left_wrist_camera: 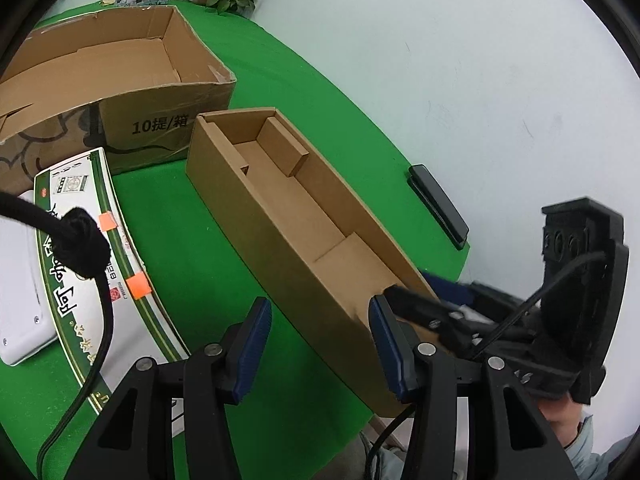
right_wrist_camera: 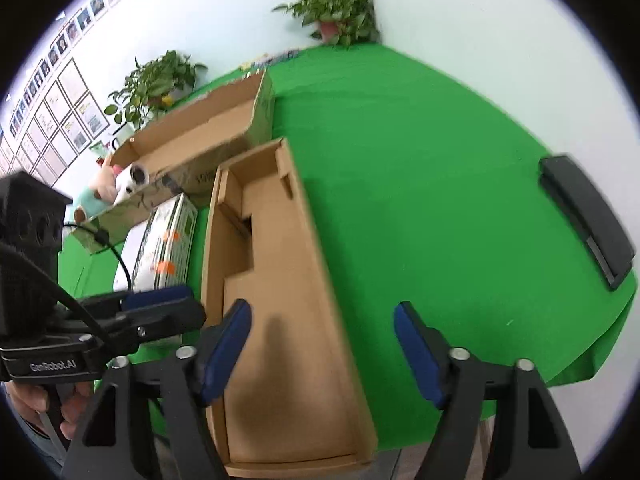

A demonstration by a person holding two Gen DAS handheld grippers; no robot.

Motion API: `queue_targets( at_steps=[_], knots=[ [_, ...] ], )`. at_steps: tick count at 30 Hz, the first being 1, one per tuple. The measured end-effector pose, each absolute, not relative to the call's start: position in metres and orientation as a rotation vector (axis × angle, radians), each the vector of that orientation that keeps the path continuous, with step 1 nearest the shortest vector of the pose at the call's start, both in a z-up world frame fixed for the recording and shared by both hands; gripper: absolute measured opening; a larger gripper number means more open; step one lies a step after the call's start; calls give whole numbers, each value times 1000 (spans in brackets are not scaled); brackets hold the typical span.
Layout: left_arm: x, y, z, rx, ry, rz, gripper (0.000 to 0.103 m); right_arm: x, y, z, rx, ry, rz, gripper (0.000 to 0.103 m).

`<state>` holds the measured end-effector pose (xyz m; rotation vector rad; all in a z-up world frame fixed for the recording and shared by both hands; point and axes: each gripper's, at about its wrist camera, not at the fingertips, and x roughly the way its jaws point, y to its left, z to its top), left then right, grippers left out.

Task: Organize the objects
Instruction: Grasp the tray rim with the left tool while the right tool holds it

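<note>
A long open cardboard box [left_wrist_camera: 288,200] with folded inserts lies on the green cloth, seen lengthwise in both views [right_wrist_camera: 276,280]. My left gripper [left_wrist_camera: 320,344] straddles the near end of its left wall. One blue pad is inside the box and the other is outside over the cloth, with a gap showing. My right gripper [right_wrist_camera: 324,348] straddles the right wall the same way, its outer pad clear of the cardboard. Each gripper shows in the other's view: the right one's fingers [left_wrist_camera: 420,308], the left one's fingers [right_wrist_camera: 156,300]. Both are open and hold nothing.
A big open carton [left_wrist_camera: 120,76] stands behind the long box. A white and green package [left_wrist_camera: 96,248] with orange tape lies left, a black cord [left_wrist_camera: 80,240] over it. A black case [right_wrist_camera: 588,220] sits at the table's right edge. Potted plants [right_wrist_camera: 340,12] and a plush toy [right_wrist_camera: 96,200] stand behind.
</note>
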<state>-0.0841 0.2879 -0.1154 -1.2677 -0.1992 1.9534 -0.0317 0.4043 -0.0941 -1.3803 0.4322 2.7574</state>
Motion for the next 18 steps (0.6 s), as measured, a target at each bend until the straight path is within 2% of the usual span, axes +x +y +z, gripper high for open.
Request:
queue_targets(
  at_steps=[1,8,10,11,14,16,18],
  knots=[
    [-86,288,-116,-1272,-200,1957,48,-29,405,-99,-1407,450,2758,43],
    [-83,276,-119,-1297,-202,1975,47,-20,367,-98,-1417,374,2845,42],
    [-85,277,-123,-1313,-184,1983,35,-22,373,-97,-1370,375,2800,42],
    [-87,279,-125,-1326,-173,1987,32,-26,376,-98,-1364,384,2778,41],
    [-89,283,-127,-1338,-179,1988,29,-35,378,-98,-1355,348,2753,32],
    [-89,284,-127,-1343,-181,1998,27,-38,371,-97,-1360,296,2764,16],
    [-88,284,-126,-1342,-175,2010,26,-40,365,-97,-1358,257,2770,14]
  ],
)
